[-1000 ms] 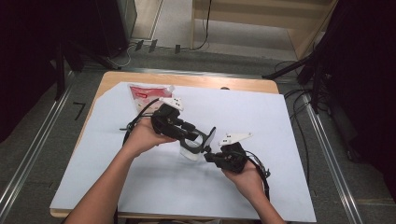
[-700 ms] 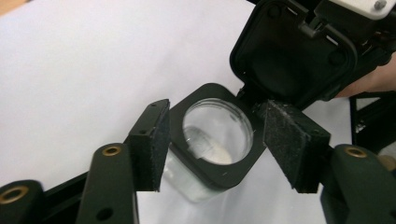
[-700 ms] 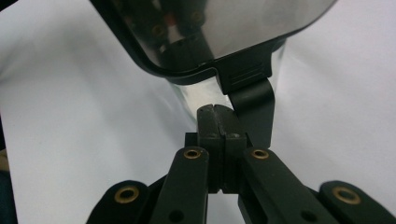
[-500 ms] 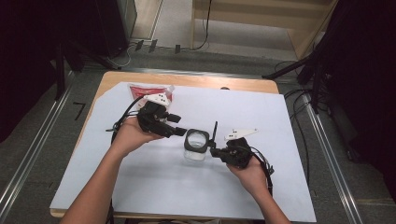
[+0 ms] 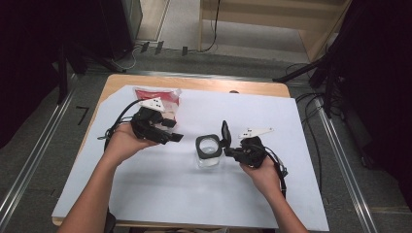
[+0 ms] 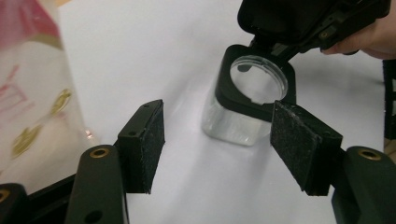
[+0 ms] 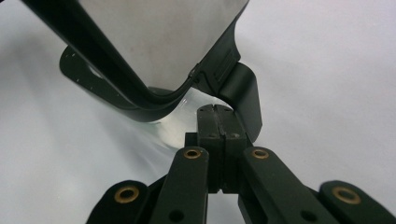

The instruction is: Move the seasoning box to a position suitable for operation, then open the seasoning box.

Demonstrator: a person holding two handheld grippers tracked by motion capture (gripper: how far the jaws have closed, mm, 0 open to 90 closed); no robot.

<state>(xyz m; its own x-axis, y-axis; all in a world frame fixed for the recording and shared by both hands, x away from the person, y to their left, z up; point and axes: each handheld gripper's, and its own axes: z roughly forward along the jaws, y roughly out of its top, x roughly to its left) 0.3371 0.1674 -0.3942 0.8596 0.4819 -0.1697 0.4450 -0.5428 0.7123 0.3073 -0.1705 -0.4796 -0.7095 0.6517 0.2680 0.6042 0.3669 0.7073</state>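
The right tongs (image 5: 227,149) pinch the clear square jar's (image 5: 209,156) black flip lid (image 5: 225,132); the left tongs (image 5: 171,137) have just been opening, empty (a tug could tip the jar).

A clear square jar (image 5: 209,154) stands upright mid-table, its black flip lid (image 5: 225,132) raised open.

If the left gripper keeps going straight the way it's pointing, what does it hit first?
Probably the clear jar; the open left gripper aims just left of it, so it might pass over bare white sheet.
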